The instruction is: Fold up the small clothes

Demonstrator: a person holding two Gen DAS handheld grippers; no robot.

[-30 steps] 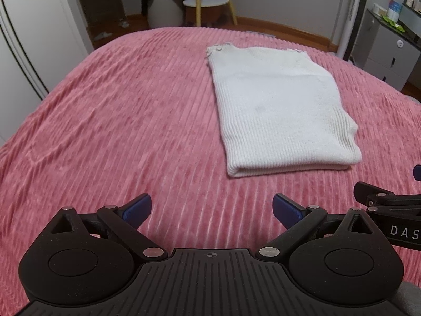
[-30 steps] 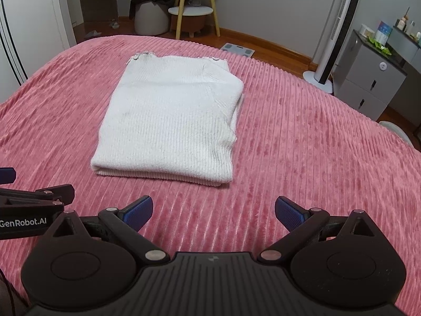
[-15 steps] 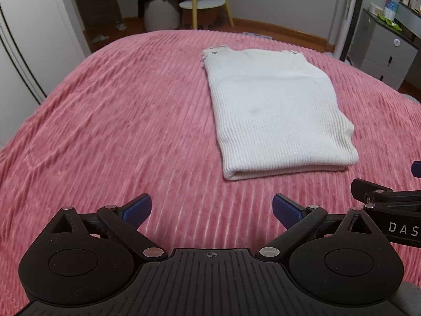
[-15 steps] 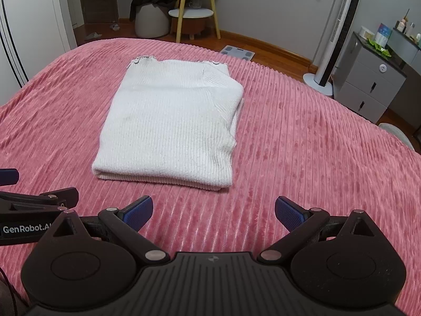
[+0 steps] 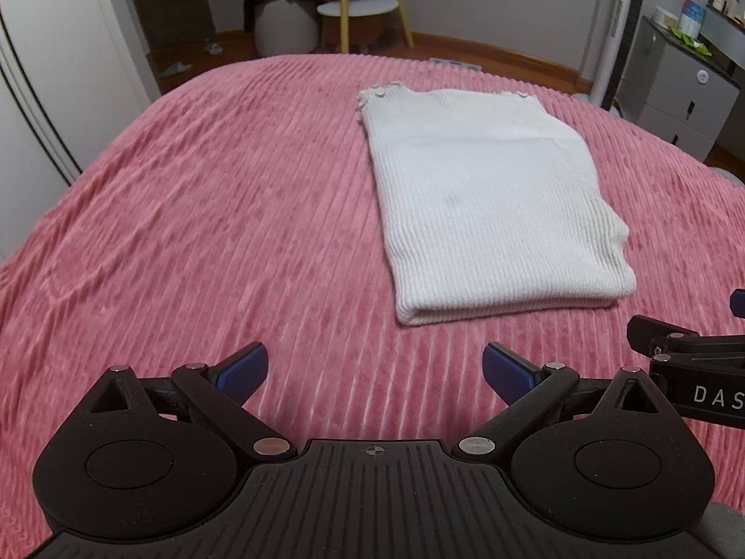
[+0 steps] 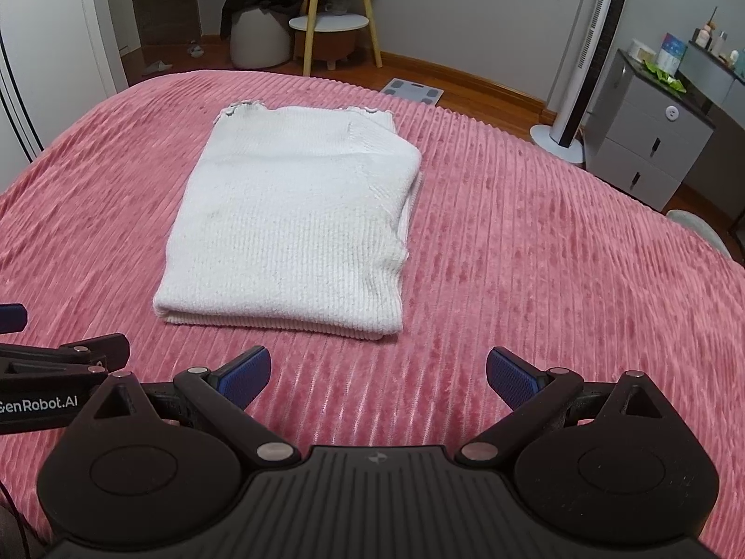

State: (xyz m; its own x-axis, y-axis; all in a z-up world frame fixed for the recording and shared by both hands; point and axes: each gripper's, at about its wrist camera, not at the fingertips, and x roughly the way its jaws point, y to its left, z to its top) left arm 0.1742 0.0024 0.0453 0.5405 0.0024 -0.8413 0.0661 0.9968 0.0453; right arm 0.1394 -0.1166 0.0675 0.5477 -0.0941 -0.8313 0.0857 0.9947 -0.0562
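A white ribbed knit garment [image 5: 489, 200] lies folded into a rectangle on the pink ribbed bedspread [image 5: 209, 214]; it also shows in the right wrist view [image 6: 293, 228]. My left gripper [image 5: 375, 372] is open and empty, above the bedspread, short of the garment's near left corner. My right gripper [image 6: 378, 375] is open and empty, just short of the garment's near folded edge. Each gripper's side shows at the edge of the other's view.
Beyond the bed stand a white pouf with dark clothes [image 6: 258, 23], a round white side table with yellow legs [image 6: 328, 28], a tower fan [image 6: 582, 56] and a grey drawer cabinet [image 6: 652, 149]. A white wardrobe [image 5: 42, 93] is at the left.
Both grippers have drawn back slightly from the garment, which now sits a little further off in both views. The garment has not moved; both grippers stay open.
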